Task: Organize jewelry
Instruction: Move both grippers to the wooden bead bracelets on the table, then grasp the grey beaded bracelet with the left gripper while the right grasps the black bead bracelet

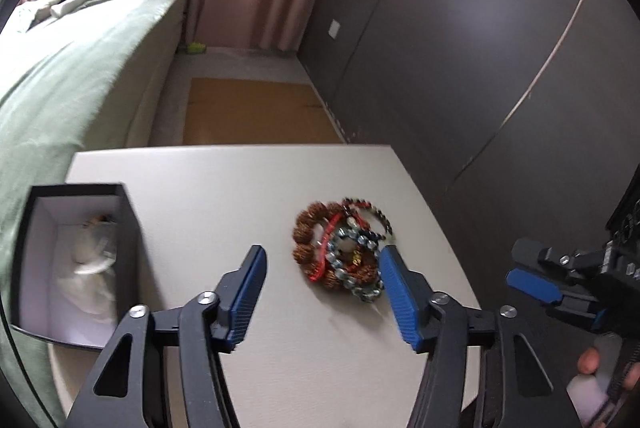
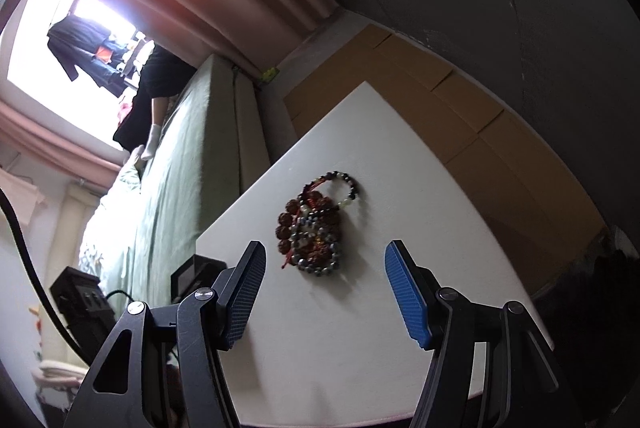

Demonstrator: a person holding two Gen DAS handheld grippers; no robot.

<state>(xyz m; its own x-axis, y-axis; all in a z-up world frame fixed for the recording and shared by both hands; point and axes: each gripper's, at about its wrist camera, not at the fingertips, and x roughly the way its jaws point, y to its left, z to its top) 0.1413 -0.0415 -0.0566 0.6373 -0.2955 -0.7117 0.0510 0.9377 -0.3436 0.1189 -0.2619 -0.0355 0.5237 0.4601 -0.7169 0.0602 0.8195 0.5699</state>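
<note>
- The green-covered bed (image 1: 68,75) runs along the far side of the white table (image 1: 224,187), and another person in black leans on it well away from the table.
- A flat sheet of cardboard (image 1: 256,115) lies on the floor beyond the table's far edge, against the dark wall.
- The white table carries everything that matters here.
- A black box (image 1: 76,260) with a white lining sits open at the table's edge nearest the bed; something pale and crumpled lies inside.
- The left gripper (image 1: 322,260) hangs low over the table, its blue-padded fingers spread wide and holding nothing; one tip sits just beside the pile, and whether it touches the beads I cannot tell.
- The right gripper (image 2: 324,256) is also spread wide and empty, hovering above the table a little short of the pile.
- The bracelet pile (image 1: 344,248) lies near the table's middle, well apart from the box: brown knobbly beads, red cord, grey and dark bead strings tangled together.
</note>
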